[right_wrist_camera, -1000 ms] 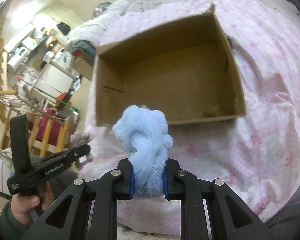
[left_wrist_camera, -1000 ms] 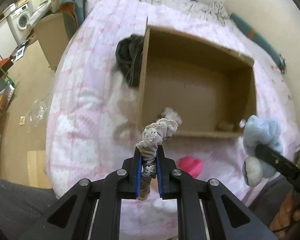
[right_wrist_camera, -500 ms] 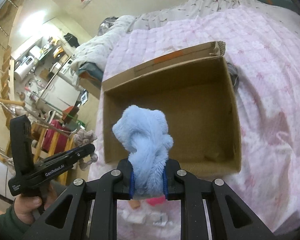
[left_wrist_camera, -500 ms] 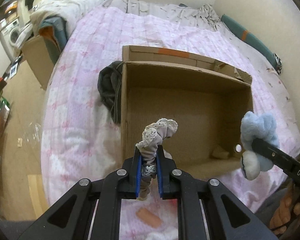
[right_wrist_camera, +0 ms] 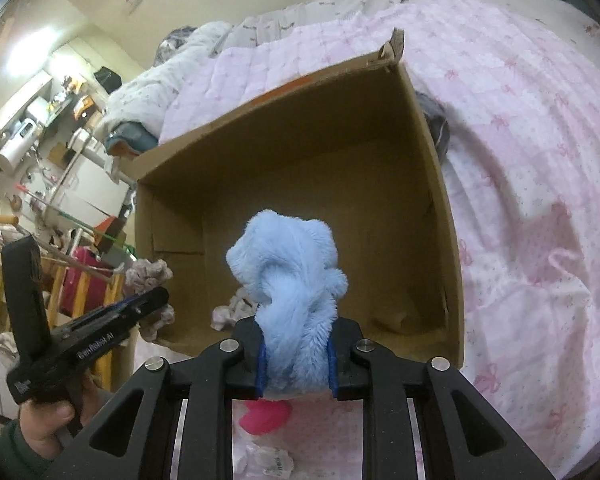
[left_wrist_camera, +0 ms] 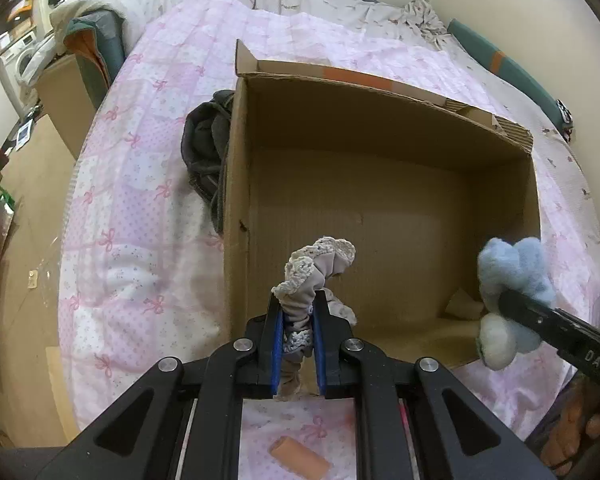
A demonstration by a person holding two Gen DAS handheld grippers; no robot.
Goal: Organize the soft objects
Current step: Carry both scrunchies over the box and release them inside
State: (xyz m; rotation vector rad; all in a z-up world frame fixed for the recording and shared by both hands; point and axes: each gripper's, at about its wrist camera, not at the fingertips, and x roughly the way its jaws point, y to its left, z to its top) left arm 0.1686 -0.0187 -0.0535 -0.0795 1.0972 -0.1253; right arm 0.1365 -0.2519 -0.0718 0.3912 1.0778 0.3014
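My left gripper point(left_wrist_camera: 297, 320) is shut on a beige lace-trimmed scrunchie point(left_wrist_camera: 318, 266), held over the near edge of an open cardboard box point(left_wrist_camera: 236, 184) on the pink bed. My right gripper point(right_wrist_camera: 296, 354) is shut on a fluffy blue soft toy point(right_wrist_camera: 290, 264), also held at the box's near edge point(right_wrist_camera: 454, 280). The toy shows at the right of the left wrist view point(left_wrist_camera: 514, 276). The left gripper with the scrunchie shows at the left of the right wrist view point(right_wrist_camera: 150, 276). A small pale cloth point(right_wrist_camera: 230, 312) lies on the box floor.
A dark garment point(left_wrist_camera: 204, 152) lies against the box's left outer wall. A pink object point(right_wrist_camera: 266, 416), a peach roll point(left_wrist_camera: 300, 458) and crumpled white pieces point(right_wrist_camera: 270, 458) lie on the pink quilt point(left_wrist_camera: 132, 184) in front of the box. Furniture and floor lie off the bed's left side.
Both grippers have moved forward and up towards the box, so its opening now fills each view. Both still hold their items.
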